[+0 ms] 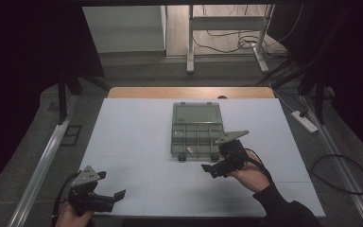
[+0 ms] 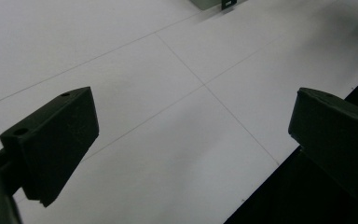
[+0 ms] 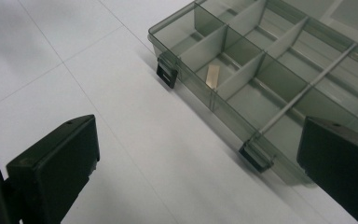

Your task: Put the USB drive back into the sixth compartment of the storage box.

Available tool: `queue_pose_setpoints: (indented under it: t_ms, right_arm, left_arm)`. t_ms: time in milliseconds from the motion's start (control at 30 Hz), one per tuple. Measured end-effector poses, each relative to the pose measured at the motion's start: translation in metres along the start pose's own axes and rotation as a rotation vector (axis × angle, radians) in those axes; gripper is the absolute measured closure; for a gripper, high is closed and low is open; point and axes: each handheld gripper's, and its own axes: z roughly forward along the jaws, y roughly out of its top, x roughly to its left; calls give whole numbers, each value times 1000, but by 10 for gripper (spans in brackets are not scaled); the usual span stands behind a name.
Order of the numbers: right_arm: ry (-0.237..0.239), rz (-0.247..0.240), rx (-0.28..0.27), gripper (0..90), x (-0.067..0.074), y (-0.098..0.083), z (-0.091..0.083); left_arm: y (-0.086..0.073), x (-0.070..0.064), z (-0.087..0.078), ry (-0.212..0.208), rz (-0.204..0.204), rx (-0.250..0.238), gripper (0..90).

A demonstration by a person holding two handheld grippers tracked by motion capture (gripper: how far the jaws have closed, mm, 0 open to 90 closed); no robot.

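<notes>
Smoky clear plastic divider box [image 1: 197, 136] sat lid-open mid-table on the white board [image 1: 132, 127], right gripper [image 1: 213, 169] parked just off its front latches, empty and spread wide, probably lining up, left gripper [image 1: 113, 195] likewise gaping, idle near the edge.

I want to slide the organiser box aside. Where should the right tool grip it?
Probably the near front wall of the box, between its two black latches, coming from above on the person's side: the lid lies open, so that thin upright rim is exposed for the open right tool.
</notes>
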Motion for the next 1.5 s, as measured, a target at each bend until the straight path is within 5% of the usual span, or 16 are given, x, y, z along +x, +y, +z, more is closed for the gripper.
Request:
queue_pose_setpoints:
  t_ms: [700, 1500]
  right_arm:
    - [-10, -14, -1, 0, -2, -19, -10]
    - [-47, 31, -8, 0, -3, -37, -29]
  left_arm:
    - [0, 0, -1, -2, -2, -6, 15]
    - [0, 0, -1, -2, -4, -5, 15]
